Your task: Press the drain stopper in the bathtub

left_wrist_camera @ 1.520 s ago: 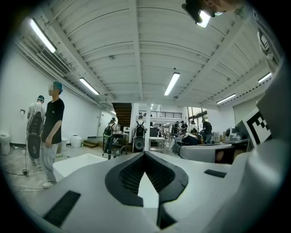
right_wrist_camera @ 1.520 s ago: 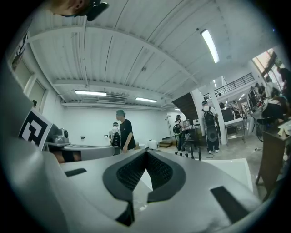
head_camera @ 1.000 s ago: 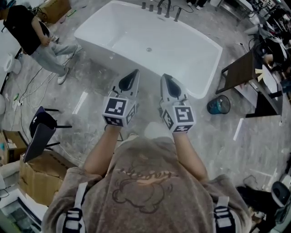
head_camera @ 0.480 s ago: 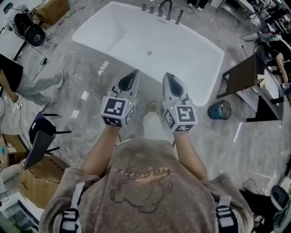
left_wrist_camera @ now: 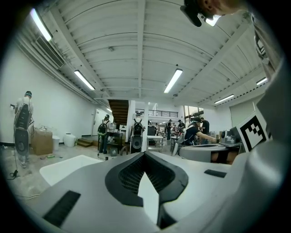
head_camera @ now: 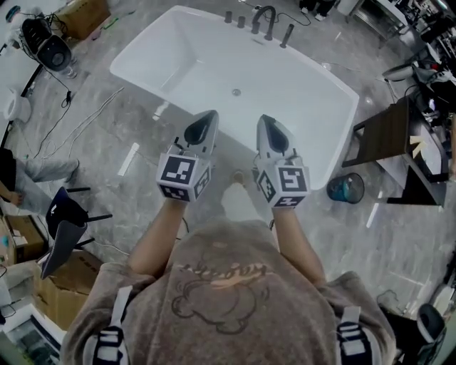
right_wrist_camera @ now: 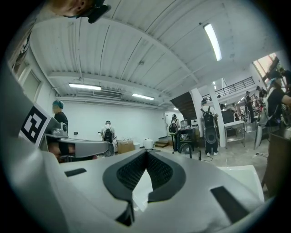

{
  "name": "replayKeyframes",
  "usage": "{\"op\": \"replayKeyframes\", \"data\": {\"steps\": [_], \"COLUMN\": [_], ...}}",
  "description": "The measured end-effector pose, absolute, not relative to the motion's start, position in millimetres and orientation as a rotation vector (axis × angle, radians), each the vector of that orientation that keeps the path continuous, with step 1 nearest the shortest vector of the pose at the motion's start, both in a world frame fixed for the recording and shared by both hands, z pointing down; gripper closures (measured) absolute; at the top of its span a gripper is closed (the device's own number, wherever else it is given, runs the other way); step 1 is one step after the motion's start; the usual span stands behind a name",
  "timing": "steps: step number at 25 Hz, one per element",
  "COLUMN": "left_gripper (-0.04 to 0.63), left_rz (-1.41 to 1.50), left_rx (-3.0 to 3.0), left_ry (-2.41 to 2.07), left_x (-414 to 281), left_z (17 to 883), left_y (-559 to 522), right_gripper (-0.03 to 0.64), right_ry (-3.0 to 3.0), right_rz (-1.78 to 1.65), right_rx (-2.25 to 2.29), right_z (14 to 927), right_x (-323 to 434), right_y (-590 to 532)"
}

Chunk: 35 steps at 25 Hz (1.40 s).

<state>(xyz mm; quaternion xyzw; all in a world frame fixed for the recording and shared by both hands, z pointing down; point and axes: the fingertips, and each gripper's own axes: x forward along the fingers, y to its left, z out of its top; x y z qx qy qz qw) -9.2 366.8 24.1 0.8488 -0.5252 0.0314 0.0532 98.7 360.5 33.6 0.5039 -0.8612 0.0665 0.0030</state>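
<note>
A white freestanding bathtub (head_camera: 199, 64) fills the upper middle of the head view, with a small round drain stopper (head_camera: 236, 91) in its floor and dark faucet fittings (head_camera: 263, 18) at its far rim. My left gripper (head_camera: 206, 118) and right gripper (head_camera: 264, 121) are held side by side over the tub's near rim, well short of the stopper. Both are shut with nothing between the jaws. The left gripper (left_wrist_camera: 144, 154) looks level across the hall, with the tub's rim (left_wrist_camera: 68, 166) low on the left. The right gripper (right_wrist_camera: 146, 151) shows the tub (right_wrist_camera: 245, 172) low on the right.
A blue bin (head_camera: 345, 187) and a dark table (head_camera: 388, 135) stand right of the tub. A black chair (head_camera: 64, 214) and cardboard box (head_camera: 57, 292) sit at the left, with cables (head_camera: 78, 121) across the marble floor. Several people stand in the hall.
The person at the left has walked off towards the left edge. The tub has slid slightly down in the view. Both grippers keep their pose and stay shut.
</note>
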Motion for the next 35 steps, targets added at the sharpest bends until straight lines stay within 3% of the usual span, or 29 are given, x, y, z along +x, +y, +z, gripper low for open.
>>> {"op": "replayKeyframes", "data": {"steps": [18,35], "left_gripper": [0.592,0.592], "left_rz": [0.073,0.098], "left_rx": [2.515,2.484], "left_ry": [-1.697,-1.741], "left_x": [10,-5], "left_z": [12,16], "left_y": [201,114], "right_gripper": [0.615,0.615], "right_ry": [-2.761,-2.763], "right_rz": [0.209,0.268], "right_rx": [1.472,1.414], "right_z": [26,44], "right_x": [108,95], "right_y": [191,106]}}
